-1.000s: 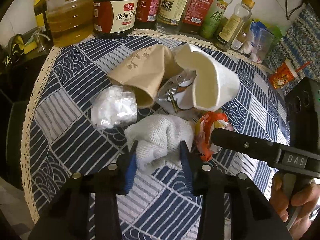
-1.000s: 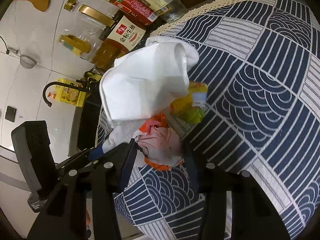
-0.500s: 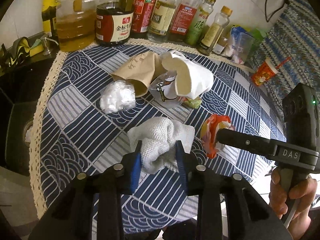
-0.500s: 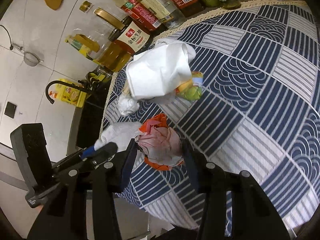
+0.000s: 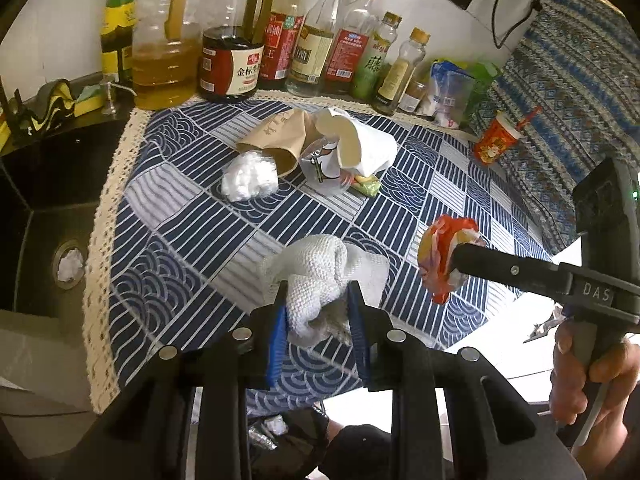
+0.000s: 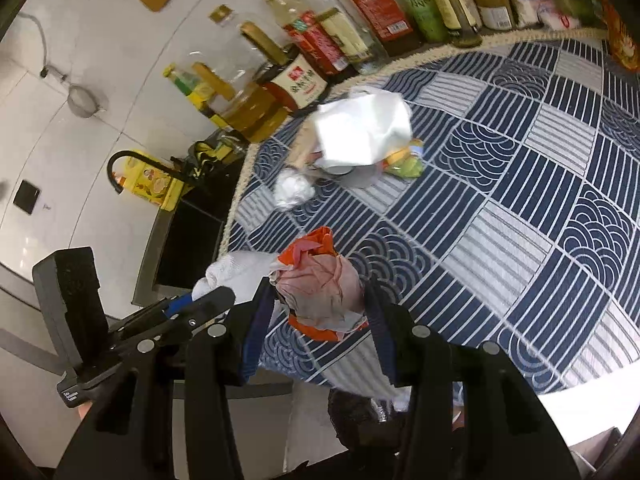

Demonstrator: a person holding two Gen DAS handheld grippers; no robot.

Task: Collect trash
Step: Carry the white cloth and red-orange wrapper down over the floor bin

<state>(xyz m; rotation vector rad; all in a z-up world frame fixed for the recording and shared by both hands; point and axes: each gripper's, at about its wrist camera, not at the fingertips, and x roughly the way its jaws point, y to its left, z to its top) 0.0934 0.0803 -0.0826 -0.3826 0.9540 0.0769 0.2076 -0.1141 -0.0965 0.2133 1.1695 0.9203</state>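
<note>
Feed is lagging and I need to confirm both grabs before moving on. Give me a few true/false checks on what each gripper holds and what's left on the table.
1. The left gripper is shut on the white crumpled cloth. True.
2. The right gripper is empty. False: it grips the orange and pink wrapper.
3. The brown paper cup lies on its side on the tablecloth. True.
4. The table is cleared of trash. False: the brown cup, a white cup and a crumpled plastic ball remain.
5. Bottles stand along the back wall. True.
</note>
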